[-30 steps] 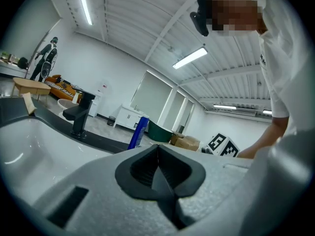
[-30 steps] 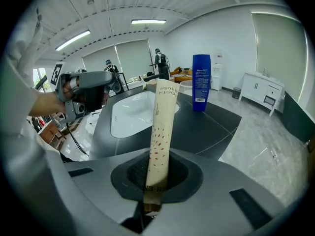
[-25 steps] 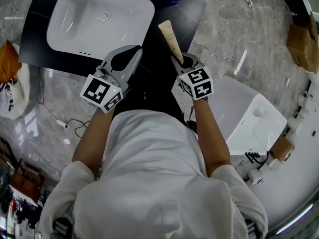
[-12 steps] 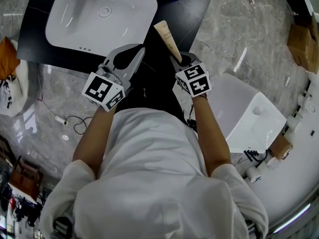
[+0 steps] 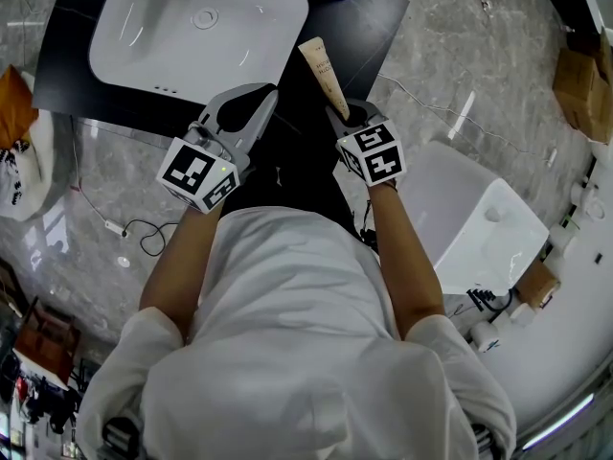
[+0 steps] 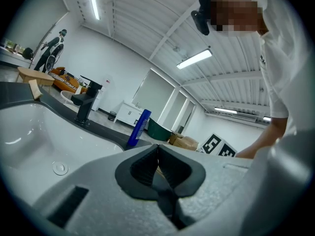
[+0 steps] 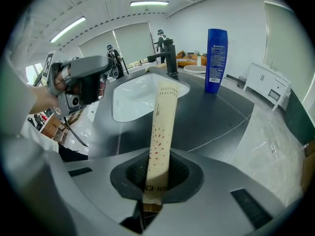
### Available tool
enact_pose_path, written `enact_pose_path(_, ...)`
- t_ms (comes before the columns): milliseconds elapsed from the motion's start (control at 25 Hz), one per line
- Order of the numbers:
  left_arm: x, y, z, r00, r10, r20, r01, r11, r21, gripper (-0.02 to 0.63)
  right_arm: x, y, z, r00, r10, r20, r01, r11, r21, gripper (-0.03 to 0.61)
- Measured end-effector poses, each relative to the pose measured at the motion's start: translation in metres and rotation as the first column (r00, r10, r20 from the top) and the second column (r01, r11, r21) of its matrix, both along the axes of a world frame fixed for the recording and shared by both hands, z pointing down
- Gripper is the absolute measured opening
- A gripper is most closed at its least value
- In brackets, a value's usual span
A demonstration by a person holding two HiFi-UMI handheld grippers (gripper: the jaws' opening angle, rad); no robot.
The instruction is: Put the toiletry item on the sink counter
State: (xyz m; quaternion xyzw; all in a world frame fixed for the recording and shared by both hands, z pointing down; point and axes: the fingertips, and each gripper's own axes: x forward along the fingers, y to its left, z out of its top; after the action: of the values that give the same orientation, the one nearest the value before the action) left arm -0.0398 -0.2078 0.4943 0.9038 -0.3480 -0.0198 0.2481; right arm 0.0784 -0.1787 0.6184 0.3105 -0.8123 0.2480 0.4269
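The left tool (image 6: 157,149), pinched together and empty, hangs near the basin (image 6: 29,132). The right tool (image 7: 156,176) clamps the tube (image 7: 161,127) by its base, long axis pointing forward over the dark worktop (image 7: 216,117) just ahead.

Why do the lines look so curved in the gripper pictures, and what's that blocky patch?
Left gripper view: a wide-angle lens bows the ceiling lights and blackens the corners; the mosaic was added to hide a face. Right gripper view: same bowing. Head view: glare streaks the floor.
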Motion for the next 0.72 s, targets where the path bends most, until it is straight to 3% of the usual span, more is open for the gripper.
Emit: enact_pose_path(720, -0.0043, 0.0041, 0.0039, 1.0, -0.027, -0.014, 0.027, 1.0, -0.007, 0.015, 0.0032, 0.0066, 0.0072, 0.996, 0.076, 0.04, -0.075, 0.997, -0.031, 0.02)
